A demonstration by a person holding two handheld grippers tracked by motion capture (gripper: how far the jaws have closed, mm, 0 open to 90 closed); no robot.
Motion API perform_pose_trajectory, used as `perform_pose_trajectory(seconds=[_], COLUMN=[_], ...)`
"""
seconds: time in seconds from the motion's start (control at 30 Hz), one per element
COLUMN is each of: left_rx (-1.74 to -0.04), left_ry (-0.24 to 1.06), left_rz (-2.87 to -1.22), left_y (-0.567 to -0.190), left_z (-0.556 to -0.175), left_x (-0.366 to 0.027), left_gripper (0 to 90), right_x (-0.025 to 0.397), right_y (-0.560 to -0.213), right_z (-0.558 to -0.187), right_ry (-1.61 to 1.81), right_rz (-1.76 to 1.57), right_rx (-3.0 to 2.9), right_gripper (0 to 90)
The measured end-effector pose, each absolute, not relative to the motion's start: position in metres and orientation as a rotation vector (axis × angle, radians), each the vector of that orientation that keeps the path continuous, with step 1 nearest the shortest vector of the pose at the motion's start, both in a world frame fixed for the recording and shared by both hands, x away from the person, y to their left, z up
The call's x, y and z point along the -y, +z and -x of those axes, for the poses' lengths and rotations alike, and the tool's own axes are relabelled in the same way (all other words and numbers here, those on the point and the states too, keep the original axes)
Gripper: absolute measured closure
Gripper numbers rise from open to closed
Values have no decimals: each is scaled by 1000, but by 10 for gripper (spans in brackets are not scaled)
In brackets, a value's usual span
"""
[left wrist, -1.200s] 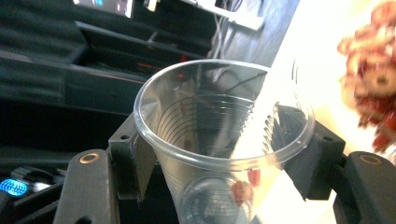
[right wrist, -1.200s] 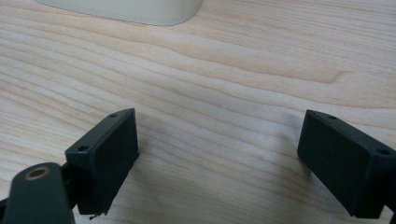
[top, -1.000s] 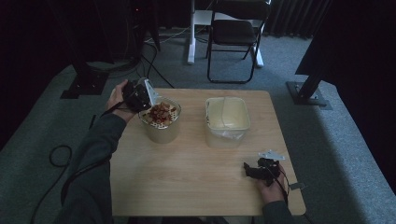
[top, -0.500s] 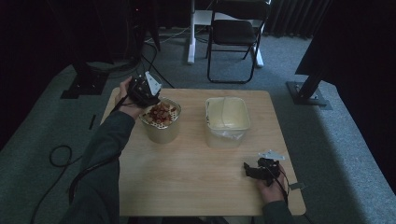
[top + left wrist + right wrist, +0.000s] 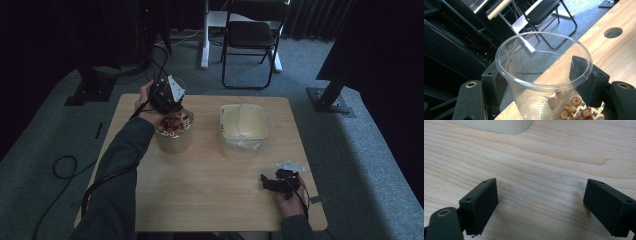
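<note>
A clear plastic cup (image 5: pixel 541 75) is pinched between the two black jaws of the left gripper (image 5: pixel 541 82), one jaw pressed against each side of the cup wall just below the rim. The cup is tilted, its open mouth turned toward the gripper's camera, and a few pieces of cereal are seen through its lower wall. Directly below the left gripper (image 5: pixel 167 97) a round container (image 5: pixel 174 131) heaped with cereal and reddish pieces is located on the wooden table (image 5: pixel 200 190). A pale square tub (image 5: pixel 243 127) is positioned well to the side of that container, between the two grippers. The right gripper (image 5: pixel 272 182) is held low over the table's near corner; its jaws (image 5: pixel 541 207) are spread wide apart above bare wood, with nothing between them.
</note>
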State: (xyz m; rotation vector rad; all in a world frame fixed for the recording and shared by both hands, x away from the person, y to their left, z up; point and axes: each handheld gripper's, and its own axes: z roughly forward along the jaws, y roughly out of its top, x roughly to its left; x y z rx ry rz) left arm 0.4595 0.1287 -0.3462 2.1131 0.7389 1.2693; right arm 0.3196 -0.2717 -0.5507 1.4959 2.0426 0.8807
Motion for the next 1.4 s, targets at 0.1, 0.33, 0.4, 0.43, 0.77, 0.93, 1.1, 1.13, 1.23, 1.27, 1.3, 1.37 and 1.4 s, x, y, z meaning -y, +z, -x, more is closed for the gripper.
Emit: perform_pose_trajectory(seconds=[0.1, 0.33, 0.4, 0.43, 0.77, 0.93, 1.1, 1.13, 1.23, 1.27, 1.3, 1.37, 1.4], left_rx=[-725, -693, -684, -684, -663, -675, -694, -698, -696, -696, -700, -705, -709], left_ry=[1267, 1247, 1244, 1244, 1180, 1108, 1044, 1029, 996, 996, 971, 950, 939], left_rz=[-2115, -2105, -2108, -2108, -2089, -2060, -2025, -2018, -2007, -2007, -1993, -1981, -1977], left_y=[-345, -340, -340, -340, -342, -344, -344, -344, -345, -345, -346, -346, -346], left_z=[-460, -460, -460, -460, -459, -459, -459, -459, -458, -458, -458, -458, -458], left_x=[-122, -105, -100, -100, -80, -72, -69, -68, -63, -63, -61, -59, -58], left_gripper=[332, 332, 332, 332, 331, 331, 331, 331, 331, 330, 329, 328, 328], right_x=[272, 272, 272, 272, 272, 272, 272, 272, 272, 272, 272, 272, 272], right_y=[-551, -551, -551, -551, -551, -551, -551, -551, -551, -551, -551, -551, -551], right_z=[-320, -320, -320, -320, -320, -320, -320, -320, -320, -320, -320, -320, -320], right_ry=[881, 880, 880, 880, 881, 881, 882, 881, 880, 881, 881, 881, 881], right_rz=[-1495, -1495, -1496, -1494, -1495, -1495, -1496, -1495, -1495, -1495, -1496, -1496, -1496], right_rx=[-2043, -2043, -2043, -2043, -2043, -2043, -2042, -2043, -2044, -2043, -2042, -2042, -2042], right_gripper=[119, 119, 119, 119, 119, 119, 119, 119, 119, 119, 119, 119, 119])
